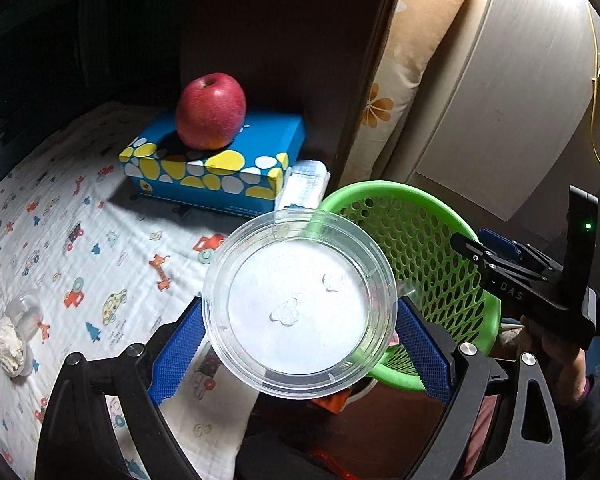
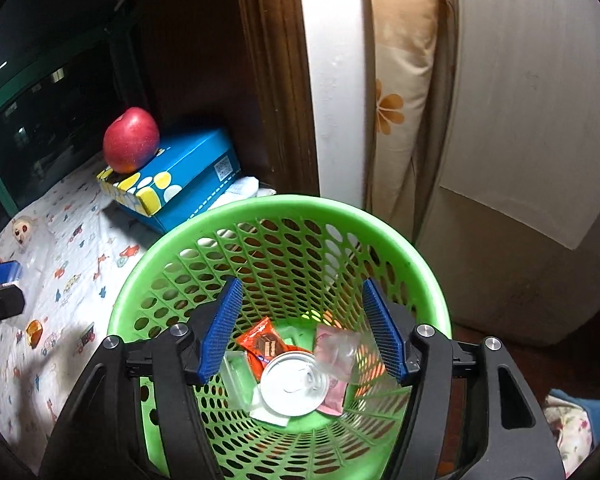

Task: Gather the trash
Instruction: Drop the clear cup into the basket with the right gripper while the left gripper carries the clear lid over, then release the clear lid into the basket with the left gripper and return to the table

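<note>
Between the blue pads of the left tongs [image 1: 300, 344], gripping a clear plastic lid [image 1: 299, 304] by its two edges, hovering at the 9 o'clock rim of the green basket [image 1: 416, 240]. Over that basket's mouth, hanging empty and half spread, the right tongs [image 2: 301, 332], with wrappers [image 2: 262, 346], a round clear lid [image 2: 294, 384] and a crumpled clear cup [image 2: 338, 354] lying at 6 o'clock below. Sitting on the blue tissue box [image 1: 220, 160] at 11 o'clock, a red apple [image 1: 211, 110]. Showing only as blurred whitish lumps at 9 o'clock on the printed sheet [image 1: 80, 220], further scraps [image 1: 8, 344]. Cutting off at the frame edge, the basket's near side.
</note>
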Tool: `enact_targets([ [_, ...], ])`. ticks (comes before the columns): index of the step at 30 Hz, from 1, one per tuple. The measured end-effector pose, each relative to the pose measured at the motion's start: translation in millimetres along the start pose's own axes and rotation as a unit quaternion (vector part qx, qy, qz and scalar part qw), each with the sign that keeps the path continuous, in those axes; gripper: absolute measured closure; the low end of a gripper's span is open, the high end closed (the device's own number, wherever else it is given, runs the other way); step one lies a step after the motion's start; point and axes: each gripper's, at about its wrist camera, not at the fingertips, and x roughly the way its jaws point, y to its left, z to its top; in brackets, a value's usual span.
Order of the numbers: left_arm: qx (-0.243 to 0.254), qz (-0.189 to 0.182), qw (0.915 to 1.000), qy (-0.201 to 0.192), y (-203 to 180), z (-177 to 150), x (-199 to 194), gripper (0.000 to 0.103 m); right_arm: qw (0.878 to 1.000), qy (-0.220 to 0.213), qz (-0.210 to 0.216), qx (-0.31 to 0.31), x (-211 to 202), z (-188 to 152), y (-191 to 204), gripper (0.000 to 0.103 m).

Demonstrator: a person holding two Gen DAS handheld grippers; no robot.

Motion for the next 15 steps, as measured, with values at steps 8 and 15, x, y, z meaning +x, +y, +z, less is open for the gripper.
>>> enact_targets([
  [8,0.033,-0.013,0.9991,0.021,-38,12,29,0.013,0.999,-0.025,0.014,0.020,-24,-2,-17,0.029],
  [15,0.051,-0.025,0.9977,0.039,-62,19,54,0.013,0.998,-0.039,0.025,0.035,-43,-11,-25,0.024],
])
